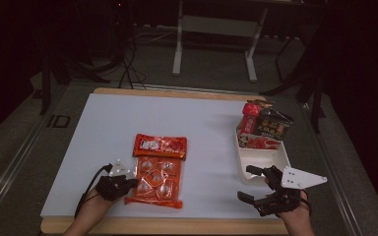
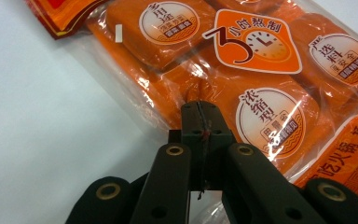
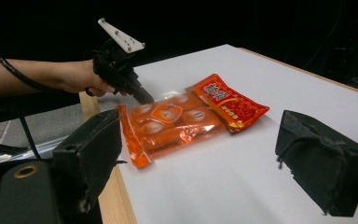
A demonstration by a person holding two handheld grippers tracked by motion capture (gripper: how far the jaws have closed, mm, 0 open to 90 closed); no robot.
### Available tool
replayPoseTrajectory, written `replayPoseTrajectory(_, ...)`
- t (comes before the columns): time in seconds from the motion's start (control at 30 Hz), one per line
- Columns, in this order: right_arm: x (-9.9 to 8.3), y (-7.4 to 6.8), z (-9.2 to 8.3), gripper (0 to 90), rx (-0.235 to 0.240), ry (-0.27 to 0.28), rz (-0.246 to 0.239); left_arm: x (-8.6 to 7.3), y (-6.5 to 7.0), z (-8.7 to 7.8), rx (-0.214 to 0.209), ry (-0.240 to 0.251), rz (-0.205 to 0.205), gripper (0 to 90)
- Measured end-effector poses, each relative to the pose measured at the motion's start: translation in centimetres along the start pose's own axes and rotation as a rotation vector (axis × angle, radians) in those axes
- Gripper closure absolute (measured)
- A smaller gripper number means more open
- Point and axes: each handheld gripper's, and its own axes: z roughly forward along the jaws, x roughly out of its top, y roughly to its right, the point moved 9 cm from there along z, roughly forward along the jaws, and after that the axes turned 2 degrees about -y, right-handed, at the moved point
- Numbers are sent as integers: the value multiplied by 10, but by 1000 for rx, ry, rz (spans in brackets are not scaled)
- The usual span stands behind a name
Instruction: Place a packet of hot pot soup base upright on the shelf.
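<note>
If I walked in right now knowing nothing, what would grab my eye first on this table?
Probably the bright orange packet of sealed blocks lying flat near the front of the white table, with the left gripper closed on its clear edge. Next, the white tray at the right, with red and black food packs standing in its far end. The right gripper sits with its jaws wide apart beside that tray's near end.

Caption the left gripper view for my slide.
Shut left gripper pinching the clear edge of an orange soup-base packet lying on the white table.

1 orange snack bag (image 1: 158,168), 1 white tray (image 1: 262,160), 2 tools.
</note>
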Motion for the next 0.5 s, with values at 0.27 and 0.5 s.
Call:
replayPoseTrajectory(0.27, -2, -2, 2, 141, 9, -9, -1, 17, -2, 9, 16, 23, 16, 900)
replayPoseTrajectory(0.5, -3, 0, 1, 141, 7, -6, 1, 32, -19, 14, 92, 72, -11, 900)
